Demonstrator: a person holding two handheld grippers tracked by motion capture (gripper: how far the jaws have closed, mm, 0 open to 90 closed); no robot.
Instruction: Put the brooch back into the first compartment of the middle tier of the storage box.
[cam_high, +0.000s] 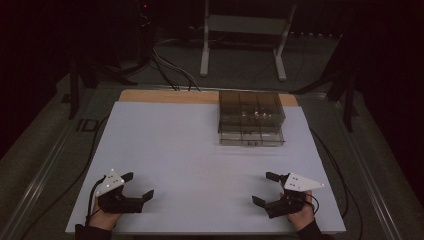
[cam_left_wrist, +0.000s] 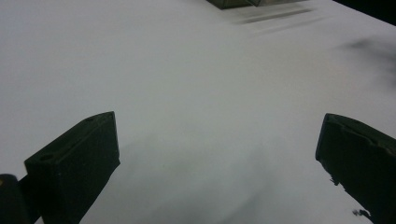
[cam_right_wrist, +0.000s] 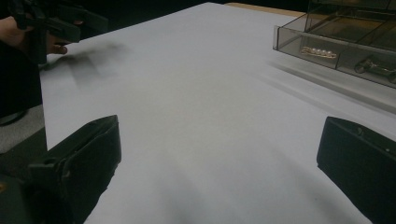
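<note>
1. Left gripper (cam_high: 134, 186). Held low over the near left corner of the sheet (cam_high: 165, 150), jaws spread wide with nothing between them. In the left gripper view both jaws stand far apart over bare white surface. The gripper points inward and forward, a resting stance that seems chosen to keep it off the work until it is needed.

2. Right gripper (cam_high: 265, 189). Mirror position at the near right corner, jaws likewise wide and empty. In the right gripper view its jaws frame blank sheet, with the box up and to the right. It is the nearer gripper to the box, so it is probably the one to reach first.

3. Box (cam_high: 251, 118). Smoked, see-through organiser with compartments, standing at the far right of the sheet, well apart from both grippers. It appears to be two stacked tiers, the lower one jutting slightly toward the person, which would leave its front cells open to a reach from above. The exact build cannot be told.

4. Beads (cam_right_wrist: 318, 52). A pale strand lying in a front compartment of the box.

5. Trinket (cam_right_wrist: 373, 65). A small dark metal piece in the next cell over; its kind cannot be told.

6. Sheet. White cover over a wooden table (cam_high: 170, 95), giving plain contrast for small items.
</note>
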